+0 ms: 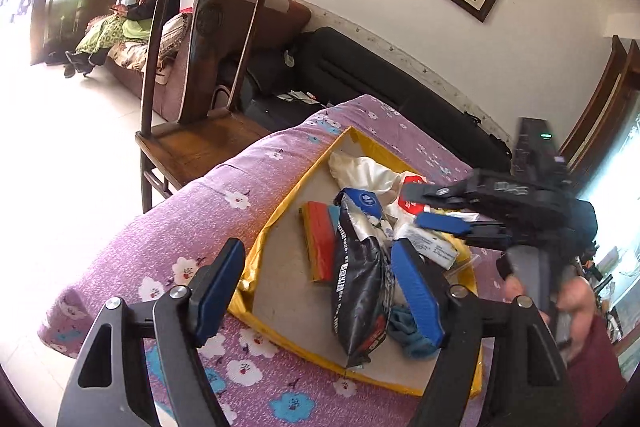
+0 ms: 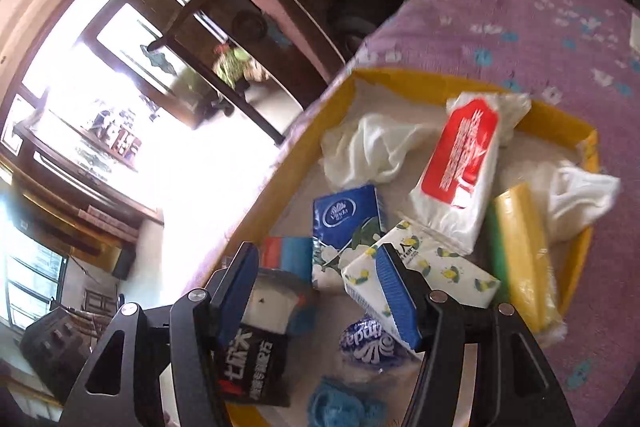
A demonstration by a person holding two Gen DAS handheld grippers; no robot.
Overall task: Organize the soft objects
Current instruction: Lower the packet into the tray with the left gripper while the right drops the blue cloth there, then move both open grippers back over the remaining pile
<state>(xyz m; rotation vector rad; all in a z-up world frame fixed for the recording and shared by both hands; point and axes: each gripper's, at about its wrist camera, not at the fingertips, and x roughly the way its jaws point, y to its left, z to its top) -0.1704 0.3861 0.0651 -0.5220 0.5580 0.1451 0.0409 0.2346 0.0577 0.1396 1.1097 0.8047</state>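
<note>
On the bed with the purple flowered cover (image 1: pixel 168 227) lies a shallow yellow tray (image 1: pixel 276 223), and all the soft things are gathered inside it. The left hand-held gripper (image 1: pixel 320 291) hangs over the near end of the tray with its blue pads apart and nothing between them; just below it lies a black snack bag (image 1: pixel 360 291) and a blue knitted cloth (image 1: pixel 408 331). The right hand-held gripper (image 2: pixel 318 293) is also open and holds nothing, above a tissue pack with lemon print (image 2: pixel 424 267). Near it are a blue Vinda tissue pack (image 2: pixel 344 223), a red-and-white tissue pack (image 2: pixel 460 163), a yellow-green sponge (image 2: pixel 520 251) and a white cloth (image 2: pixel 368 147). A wooden chair (image 1: pixel 192 131) stands beside the bed
</note>
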